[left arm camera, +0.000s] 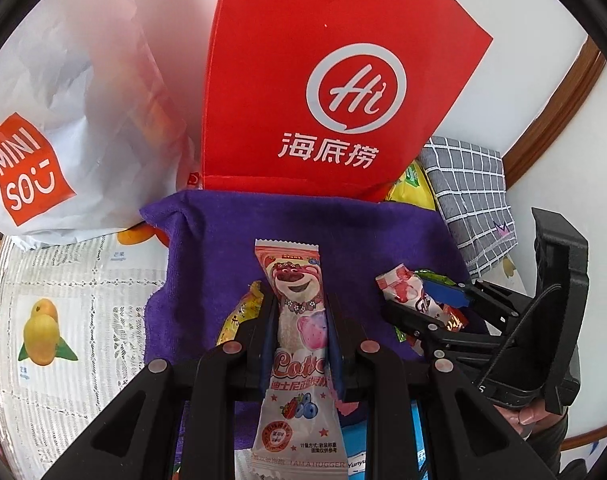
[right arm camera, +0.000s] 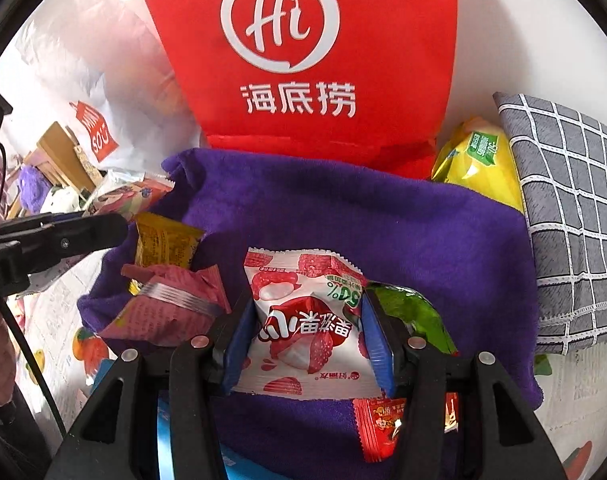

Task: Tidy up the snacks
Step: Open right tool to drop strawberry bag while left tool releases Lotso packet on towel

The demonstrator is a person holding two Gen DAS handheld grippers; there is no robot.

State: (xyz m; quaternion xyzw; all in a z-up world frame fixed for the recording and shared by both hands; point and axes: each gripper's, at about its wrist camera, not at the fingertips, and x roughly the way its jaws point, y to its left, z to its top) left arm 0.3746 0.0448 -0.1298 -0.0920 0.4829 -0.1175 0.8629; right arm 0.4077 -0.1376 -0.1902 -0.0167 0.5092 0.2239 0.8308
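Snacks lie scattered on the purple towel (left arm camera: 231,240) in front of the red paper bag (left arm camera: 303,80), and we have 2 of them in hand. On the left, our left tongs (left arm camera: 299,332) are clamped shut on the long bear-print packet (left arm camera: 299,320), which runs lengthwise between the pads. To the right, our right tongs (right arm camera: 309,336) grip the white lychee candy packet (right arm camera: 303,312), pads pressing its sides, just above the towel. We judge the pickup step done for both. Next we need to carry each packet to its sorting place, perhaps the red bag, which calls for a lift clear of the loose pink wrapper (right arm camera: 171,304) and green wrapper (right arm camera: 415,312) lying close by.
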